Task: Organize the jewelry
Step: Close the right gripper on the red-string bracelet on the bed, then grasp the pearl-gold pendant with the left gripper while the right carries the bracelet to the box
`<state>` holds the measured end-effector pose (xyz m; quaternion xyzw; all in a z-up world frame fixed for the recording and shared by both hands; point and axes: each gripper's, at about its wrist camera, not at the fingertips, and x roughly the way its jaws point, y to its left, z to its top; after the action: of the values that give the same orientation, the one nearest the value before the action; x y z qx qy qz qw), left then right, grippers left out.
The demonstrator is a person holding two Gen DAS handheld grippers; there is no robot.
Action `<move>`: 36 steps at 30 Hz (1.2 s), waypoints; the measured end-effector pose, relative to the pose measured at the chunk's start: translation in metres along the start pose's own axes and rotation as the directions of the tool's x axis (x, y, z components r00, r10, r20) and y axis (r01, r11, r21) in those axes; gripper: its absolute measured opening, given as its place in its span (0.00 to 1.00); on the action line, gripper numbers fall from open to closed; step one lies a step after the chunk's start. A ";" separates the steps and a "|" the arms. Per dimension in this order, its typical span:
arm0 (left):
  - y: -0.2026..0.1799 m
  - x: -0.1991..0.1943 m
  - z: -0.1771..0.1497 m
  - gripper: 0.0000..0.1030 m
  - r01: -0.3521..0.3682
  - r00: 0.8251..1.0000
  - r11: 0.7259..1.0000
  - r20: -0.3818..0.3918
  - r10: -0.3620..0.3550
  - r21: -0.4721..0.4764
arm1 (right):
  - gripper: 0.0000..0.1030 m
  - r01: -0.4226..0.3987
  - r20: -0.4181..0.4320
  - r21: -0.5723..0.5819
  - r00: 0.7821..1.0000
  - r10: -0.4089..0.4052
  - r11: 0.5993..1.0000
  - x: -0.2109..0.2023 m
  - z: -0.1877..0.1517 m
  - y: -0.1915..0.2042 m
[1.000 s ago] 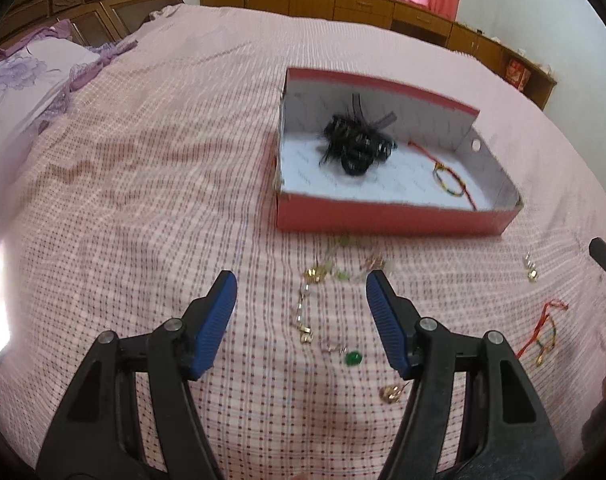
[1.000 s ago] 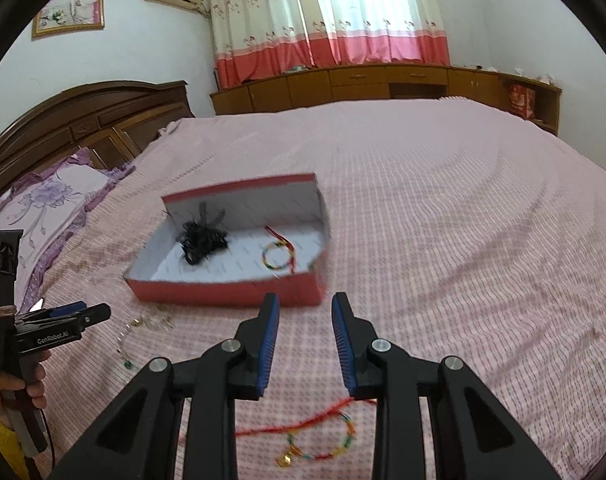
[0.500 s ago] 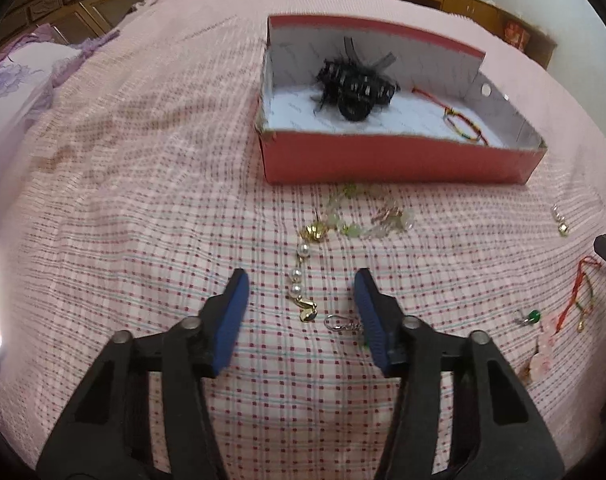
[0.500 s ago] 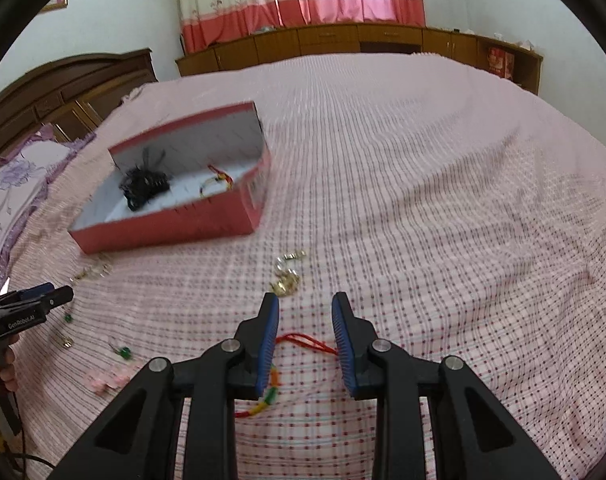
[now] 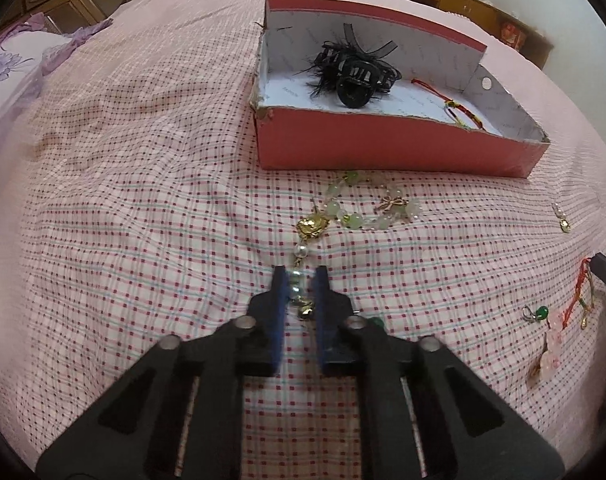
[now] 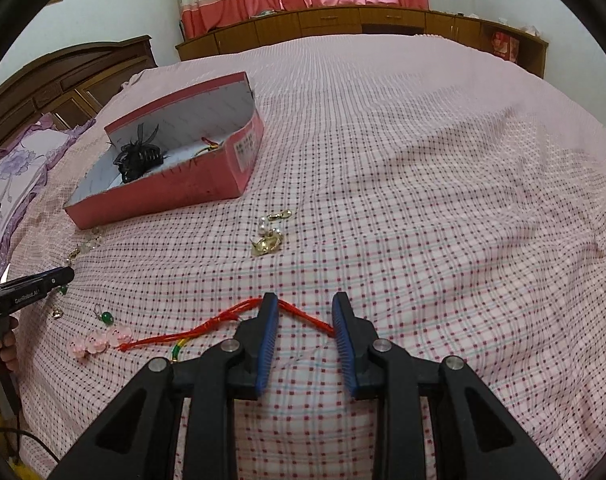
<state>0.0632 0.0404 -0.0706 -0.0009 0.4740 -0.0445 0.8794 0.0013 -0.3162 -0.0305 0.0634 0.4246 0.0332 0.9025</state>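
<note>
The left tool (image 5: 299,280) is clamped on the pearl earring (image 5: 301,276) lying on the bed (image 5: 143,200) before the red box (image 5: 383,148). Light, dangly and slippery, it probably holds best at its beads. The right tool (image 6: 305,304) stands apart, straddling the limp red cord bracelet (image 6: 223,320).

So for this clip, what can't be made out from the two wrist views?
- Left wrist: the pearl earring continues between the left gripper pads; pad contact is unclear.
- Left wrist: the box front wall hides part of its floor.
- Right wrist: the red cord bracelet passes behind the right gripper.
</note>
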 end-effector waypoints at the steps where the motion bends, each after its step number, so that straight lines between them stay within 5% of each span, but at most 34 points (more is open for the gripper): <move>1: 0.000 -0.001 0.000 0.03 0.000 1.000 1.000 0.004 0.000 0.001 | 0.30 -0.004 0.000 0.004 1.000 0.004 1.000 0.000 0.000 0.000; 5: -0.001 -0.006 -0.003 0.03 0.017 1.000 1.000 0.021 -0.017 -0.004 | 0.30 -0.014 -0.012 -0.013 1.000 0.014 1.000 -0.001 -0.004 0.000; 8: 0.000 -0.016 -0.005 0.03 0.042 0.998 0.999 0.044 -0.041 -0.013 | 0.06 -0.028 -0.018 -0.045 0.999 0.027 0.999 -0.001 -0.007 0.006; 10: 0.000 -0.024 -0.006 0.03 0.053 0.997 0.999 0.064 -0.052 -0.014 | 0.04 -0.032 -0.006 -0.064 0.999 0.031 0.997 -0.003 -0.007 0.012; 36: -0.013 -0.104 0.028 0.03 0.129 0.950 0.992 0.285 -0.124 0.001 | 0.03 -0.094 0.294 -0.133 0.947 0.130 0.987 -0.088 0.041 0.056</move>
<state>0.0291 0.0348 0.0319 -0.0456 0.3418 -0.0959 0.9337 -0.0239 -0.2745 0.0701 0.0386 0.2747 0.0995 0.9556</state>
